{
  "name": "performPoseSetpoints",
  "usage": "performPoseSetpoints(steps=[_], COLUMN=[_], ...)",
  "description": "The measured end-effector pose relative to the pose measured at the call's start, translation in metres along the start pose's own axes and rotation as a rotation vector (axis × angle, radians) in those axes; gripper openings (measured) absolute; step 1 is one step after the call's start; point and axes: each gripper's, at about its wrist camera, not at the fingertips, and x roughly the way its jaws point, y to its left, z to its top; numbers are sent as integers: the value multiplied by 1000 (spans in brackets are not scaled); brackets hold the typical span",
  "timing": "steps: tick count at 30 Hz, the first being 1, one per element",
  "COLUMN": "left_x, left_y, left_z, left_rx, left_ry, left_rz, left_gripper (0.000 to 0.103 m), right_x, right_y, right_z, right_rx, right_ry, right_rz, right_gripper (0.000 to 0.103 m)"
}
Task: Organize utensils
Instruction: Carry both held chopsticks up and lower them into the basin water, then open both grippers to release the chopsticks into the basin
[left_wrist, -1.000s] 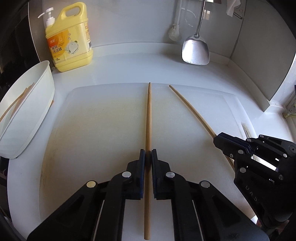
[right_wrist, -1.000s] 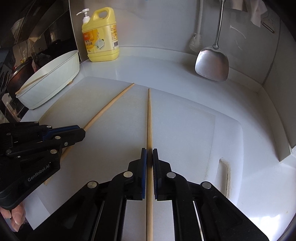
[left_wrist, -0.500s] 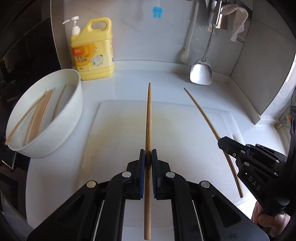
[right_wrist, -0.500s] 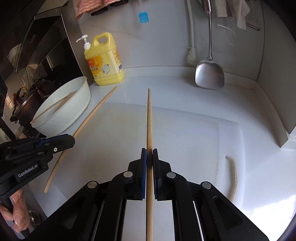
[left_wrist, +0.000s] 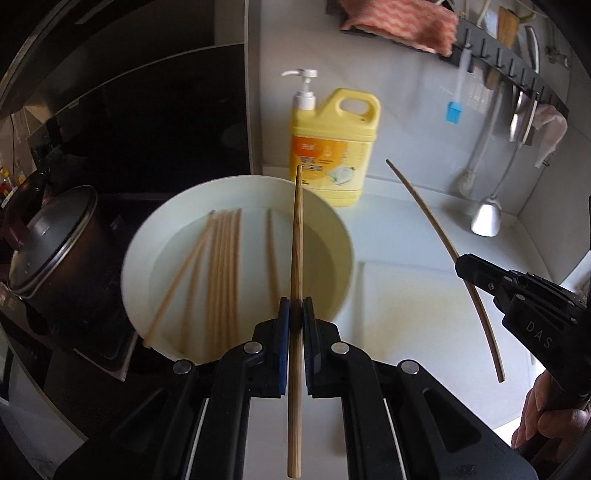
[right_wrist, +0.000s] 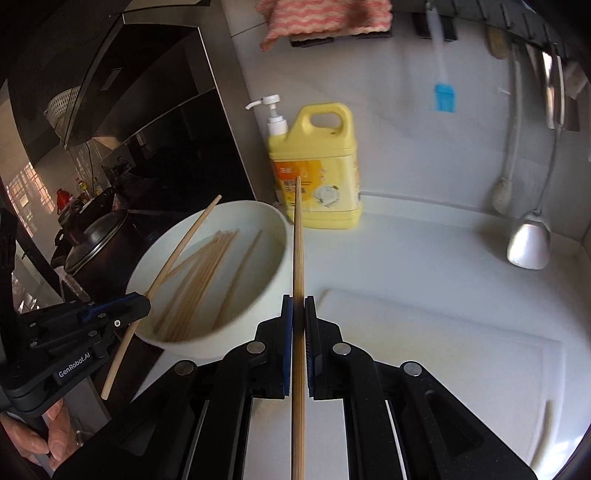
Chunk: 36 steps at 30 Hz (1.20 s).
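My left gripper (left_wrist: 295, 301) is shut on a wooden chopstick (left_wrist: 296, 236), whose far half hangs over the white bowl (left_wrist: 147, 225). Several chopsticks (left_wrist: 221, 266) lie inside that bowl. My right gripper (right_wrist: 298, 298) is shut on a second chopstick (right_wrist: 298, 240); its tip points past the bowl's (right_wrist: 273, 221) right rim toward the yellow bottle. In the left wrist view the right gripper (left_wrist: 461, 264) holds its chopstick (left_wrist: 436, 225) above the counter at the right. In the right wrist view the left gripper (right_wrist: 146, 303) carries its chopstick (right_wrist: 177, 251) over the bowl's left rim.
A yellow detergent bottle (left_wrist: 330, 147) stands behind the bowl against the wall. A dark lidded pot (left_wrist: 51, 243) sits to the bowl's left. A white cutting board (right_wrist: 443, 350) lies on the counter. A metal spatula (right_wrist: 528, 240) and a blue brush (right_wrist: 443, 98) hang on the wall.
Both grippers rose off the cutting board and swung left with their chopsticks. The bowl, before at the left edge, now sits straight ahead under the left chopstick.
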Motion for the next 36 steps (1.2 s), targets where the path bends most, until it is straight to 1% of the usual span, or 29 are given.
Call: performPoseSetpoints(steps=[1,3,5,7,9,15,16,18,20,22,26,28,29,30,31,32,33,34,36], left_x=[4,15,29,44,60,100,102,106,111,119,135,138,136,133,129,126,122,118,113], left_y=[15,42,67,86,97,110,109,106,106,107,110,111,113,114,115,116,117,118,120], left_z=[4,12,19,24,26,25,26,29,33,33,32,34,35,36,37,37,37,38,41], left_rx=[-8,-11,-15,-19,-8,-16,-13,-4,-24,-46,-51,-74,-86,-92,-94,-96,-99,-105,-120], left_ry=[5,10,34,62,88,177,162,157,162,185,227,239,234,227,217,205,192,181,184], left_rz=[-2,17,26,23,30,17,22,29,25,32,60,57,57,65,79,95,113,122,128], left_gripper=[7,7,7,7,7,8,8,8,8,8,8,8,12,25,34,51,60,61,67], right_x=[11,33,53,72,88,126,130,137,146,155,168,171,171,171,170,169,166,164,159], right_y=[10,33,52,67,76,84,85,86,87,87,86,86,85,85,85,84,84,84,84], right_z=[6,17,24,28,30,35,35,35,36,37,39,41,43,44,44,45,46,47,49], right_rx=[7,0,-6,5,10,37,33,28,18,17,12,10,12,11,7,1,-3,-6,-10], right_ry=[5,18,29,52,75,153,159,176,197,217,259,273,271,268,264,258,253,247,235], right_rz=[11,16,17,20,18,-1,-7,-8,-1,5,19,24,28,28,23,18,15,14,14], right_gripper=[6,6,6,6,6,6,6,6,6,6,6,6,7,7,9,12,13,15,20])
